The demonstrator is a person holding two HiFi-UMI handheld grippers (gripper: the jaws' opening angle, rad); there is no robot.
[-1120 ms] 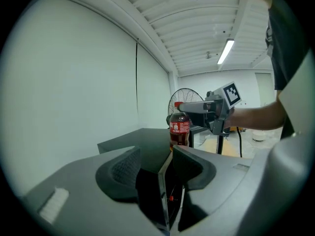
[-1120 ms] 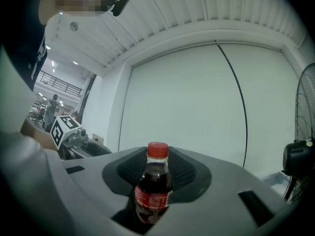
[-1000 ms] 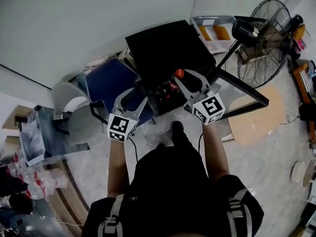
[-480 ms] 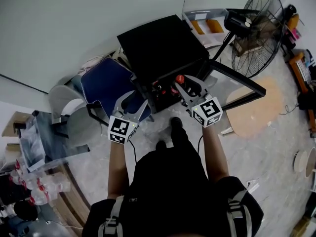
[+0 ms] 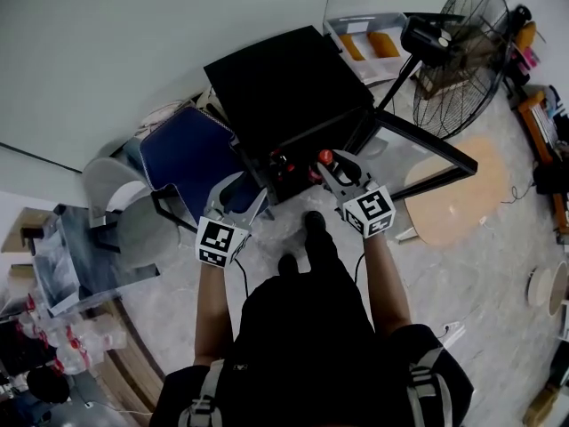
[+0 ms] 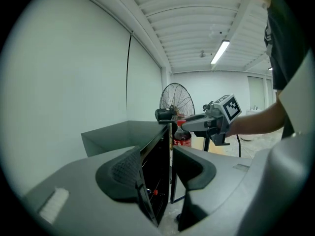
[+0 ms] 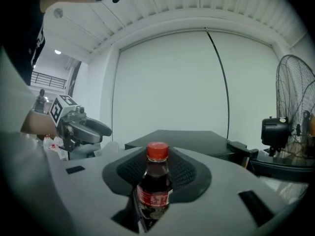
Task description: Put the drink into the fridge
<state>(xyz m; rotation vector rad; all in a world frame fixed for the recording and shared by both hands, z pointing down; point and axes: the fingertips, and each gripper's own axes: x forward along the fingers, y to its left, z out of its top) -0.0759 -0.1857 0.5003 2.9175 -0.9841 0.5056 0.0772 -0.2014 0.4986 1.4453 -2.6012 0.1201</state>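
A cola bottle (image 7: pixel 154 191) with a red cap stands upright between the jaws of my right gripper (image 7: pixel 156 176), which is shut on it. In the head view the bottle's cap (image 5: pixel 325 157) is just in front of the open front of the black fridge (image 5: pixel 284 87). The fridge door (image 5: pixel 418 145) is swung open to the right. Red-capped items (image 5: pixel 283 163) show inside. My left gripper (image 5: pixel 236 194) hangs by the fridge's left front corner, open, with nothing between its jaws. From the left gripper view (image 6: pixel 165 168) I see the fridge opening (image 6: pixel 156 176) side-on and the bottle (image 6: pixel 181 137) beyond.
A blue chair (image 5: pixel 196 154) and a grey chair (image 5: pixel 133 212) stand left of the fridge. A big standing fan (image 5: pixel 471 34) is at the back right, with a round wooden board (image 5: pixel 458 198) on the floor below it. The person's feet (image 5: pixel 313 229) are close to the fridge.
My right gripper has sunk with the bottle toward the fridge's open front. My left gripper has dropped slightly beside the fridge. The right gripper's hold looks unchanged.
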